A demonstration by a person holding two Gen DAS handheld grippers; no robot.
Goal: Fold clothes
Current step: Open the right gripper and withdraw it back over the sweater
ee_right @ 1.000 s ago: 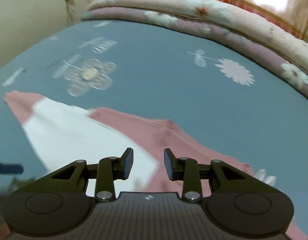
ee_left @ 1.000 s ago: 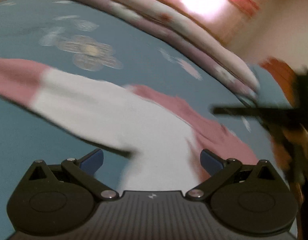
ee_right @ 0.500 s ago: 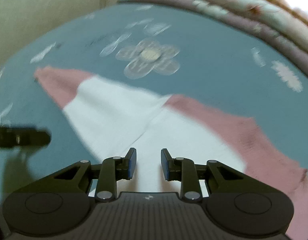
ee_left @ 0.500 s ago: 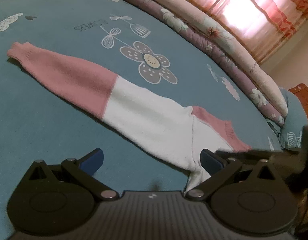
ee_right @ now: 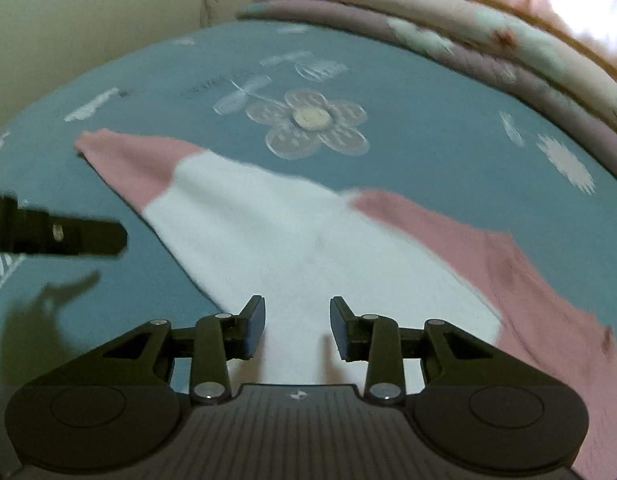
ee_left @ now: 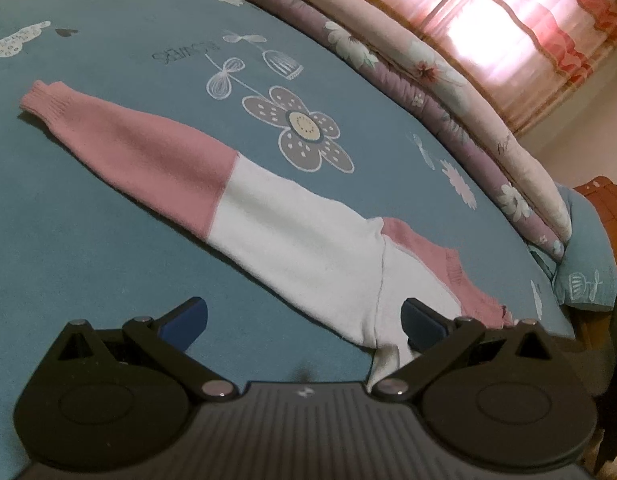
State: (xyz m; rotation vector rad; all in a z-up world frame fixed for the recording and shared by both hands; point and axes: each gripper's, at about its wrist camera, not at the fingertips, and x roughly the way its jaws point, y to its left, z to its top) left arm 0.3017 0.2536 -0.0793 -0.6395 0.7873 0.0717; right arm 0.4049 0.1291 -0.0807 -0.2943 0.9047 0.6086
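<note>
- task status: early. sweater (ee_left: 300,236) (pink/white knit) lying flat on blue bedsheet (ee_left: 88,248), near front edge of bed; no fold in body visible yet.
- sleeve (ee_left: 120,140) stretched out straight to the left, cuff at far end, not yet brought in over body. rest of garment partly out of frame on the right, fold state there not determinable.
- left gripper (ee_left: 304,320): wide apart, nothing held. one pad over bare sheet, other just at white hem; contact w/ cloth not clear.
- right gripper (ee_right: 297,326): part open, having just widened; white cloth seen between the pads, not pinched, nothing gripped.
- remaining (judged): sleeves in, body folded over, likely all of it.
- surroundings: rolled floral quilts (ee_left: 448,92) along far side of bed, well apart from sweater. curtain (ee_left: 528,28) w/ bright window behind. wooden furniture (ee_left: 604,200) at right edge.
- obstructions: none on sheet near garment. right-wrist view blurred; left gripper's finger intrudes at its left edge, so grippers near each other, clash risk if both go for same hem.
</note>
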